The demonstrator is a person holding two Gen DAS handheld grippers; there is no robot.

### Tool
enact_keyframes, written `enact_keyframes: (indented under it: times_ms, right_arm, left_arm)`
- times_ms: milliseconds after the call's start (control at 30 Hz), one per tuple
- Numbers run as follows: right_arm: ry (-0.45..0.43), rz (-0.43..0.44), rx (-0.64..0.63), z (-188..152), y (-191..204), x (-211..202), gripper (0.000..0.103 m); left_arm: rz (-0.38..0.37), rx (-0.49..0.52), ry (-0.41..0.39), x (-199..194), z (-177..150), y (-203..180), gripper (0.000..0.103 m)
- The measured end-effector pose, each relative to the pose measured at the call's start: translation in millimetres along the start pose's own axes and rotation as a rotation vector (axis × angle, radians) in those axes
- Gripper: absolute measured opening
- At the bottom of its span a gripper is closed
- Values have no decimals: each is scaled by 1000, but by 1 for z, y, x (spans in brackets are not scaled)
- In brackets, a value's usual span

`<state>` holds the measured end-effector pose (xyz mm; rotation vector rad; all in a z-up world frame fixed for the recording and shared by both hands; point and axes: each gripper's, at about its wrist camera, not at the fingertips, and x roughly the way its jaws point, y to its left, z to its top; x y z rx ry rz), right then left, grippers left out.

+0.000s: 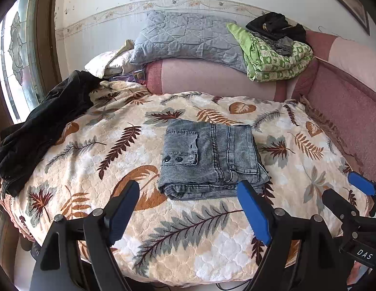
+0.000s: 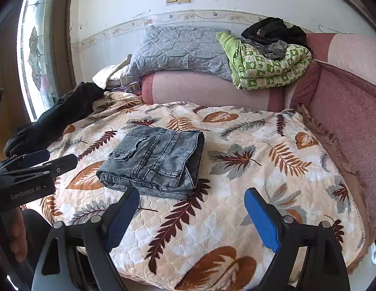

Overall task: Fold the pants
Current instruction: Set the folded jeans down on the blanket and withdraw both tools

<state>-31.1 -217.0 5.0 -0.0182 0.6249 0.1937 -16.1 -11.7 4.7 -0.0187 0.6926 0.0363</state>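
Folded grey jeans [image 1: 212, 160] lying mid-bed on the leaf-print blanket [image 1: 183, 237], left hand-held gripper [image 1: 188, 194] and right hand-held gripper [image 2: 191, 201] both hanging released over the near edge, grasping nothing, bare blanket stretching toward the right edge, black garment [image 1: 42, 126] draping the left edge

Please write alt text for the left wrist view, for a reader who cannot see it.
Grey folded jeans lie on a leaf-patterned blanket, beyond the open, empty left gripper. The right gripper shows at the right edge; black clothing lies at the left.
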Motion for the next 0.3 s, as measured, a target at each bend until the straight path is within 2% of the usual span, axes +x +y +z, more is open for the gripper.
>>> enact_keyframes:
  times_ms: [167, 300]
  right_arm:
    - [6, 4, -14, -2, 4, -1, 90]
    - [8, 6, -23, -2, 6, -1, 90]
  left_arm:
    - [-40, 18, -8, -3, 0, -2, 85]
    - [-50, 22, -10, -2, 1, -4, 89]
